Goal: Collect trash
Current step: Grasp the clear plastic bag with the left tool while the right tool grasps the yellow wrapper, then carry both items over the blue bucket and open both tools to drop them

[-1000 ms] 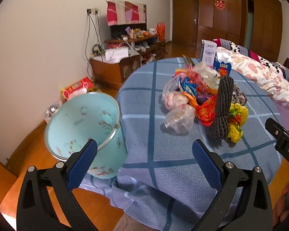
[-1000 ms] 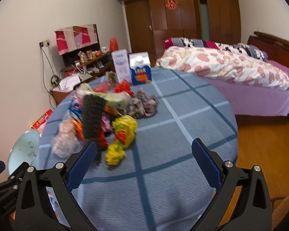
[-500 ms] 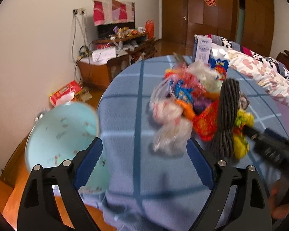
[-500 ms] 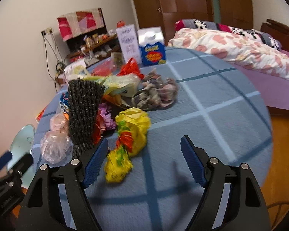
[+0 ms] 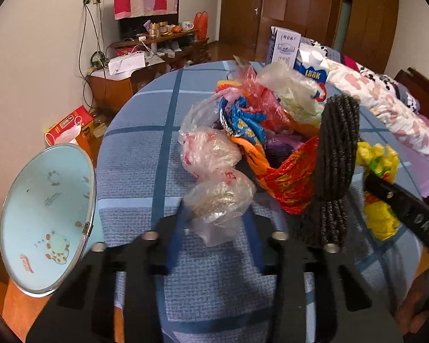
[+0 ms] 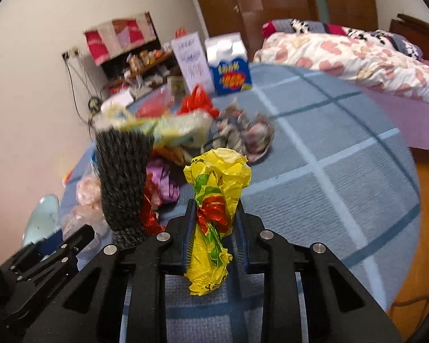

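Observation:
A heap of trash lies on the round table with the blue checked cloth. My left gripper has its jaws closed around a crumpled clear plastic bag at the heap's near edge. My right gripper is shut on a crumpled yellow plastic bag with red and green print; that bag also shows at the right of the left wrist view. A light blue bin stands tilted at the table's left edge.
A rolled dark knitted piece stands upright between the two bags. Coloured wrappers, a red foil bag, a grey rag, a milk carton and a white box lie further back. A bed is at right.
Both grippers have moved forward into the heap and closed: the left around the clear bag, the right on the yellow bag. Both were wide open before.

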A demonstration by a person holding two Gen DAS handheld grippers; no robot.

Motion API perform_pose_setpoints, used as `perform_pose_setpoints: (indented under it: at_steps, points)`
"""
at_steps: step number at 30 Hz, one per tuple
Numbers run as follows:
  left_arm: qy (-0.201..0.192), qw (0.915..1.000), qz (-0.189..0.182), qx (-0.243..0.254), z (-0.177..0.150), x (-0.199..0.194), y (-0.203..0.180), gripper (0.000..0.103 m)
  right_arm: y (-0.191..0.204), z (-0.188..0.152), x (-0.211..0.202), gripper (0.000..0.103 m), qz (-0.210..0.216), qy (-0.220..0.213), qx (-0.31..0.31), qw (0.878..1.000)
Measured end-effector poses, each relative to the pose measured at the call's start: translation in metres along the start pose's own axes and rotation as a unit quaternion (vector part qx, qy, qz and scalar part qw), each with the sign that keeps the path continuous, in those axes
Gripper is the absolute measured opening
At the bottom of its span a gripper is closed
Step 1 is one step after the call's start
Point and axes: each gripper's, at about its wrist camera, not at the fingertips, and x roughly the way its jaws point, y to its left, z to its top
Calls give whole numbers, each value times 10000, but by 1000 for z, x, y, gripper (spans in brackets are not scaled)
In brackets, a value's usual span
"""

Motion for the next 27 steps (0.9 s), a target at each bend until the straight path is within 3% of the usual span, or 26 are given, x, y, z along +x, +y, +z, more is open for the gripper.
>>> perform_pose_setpoints:
  at_steps: [4, 16, 27]
  points:
    - [-178, 9998, -82, -100, -1, -19, 3, 26, 0, 2, -29, 26, -40, -460, 5, 9989]
    - [-836, 9965, -63, 36, -6, -89, 11, 19, 23, 3, -74, 26, 128, -1061, -305, 9938]
    - [-1091, 9936, 303, -1, -8, -130, 35, 19, 68, 5, -73, 26, 495, -956, -729, 9915]
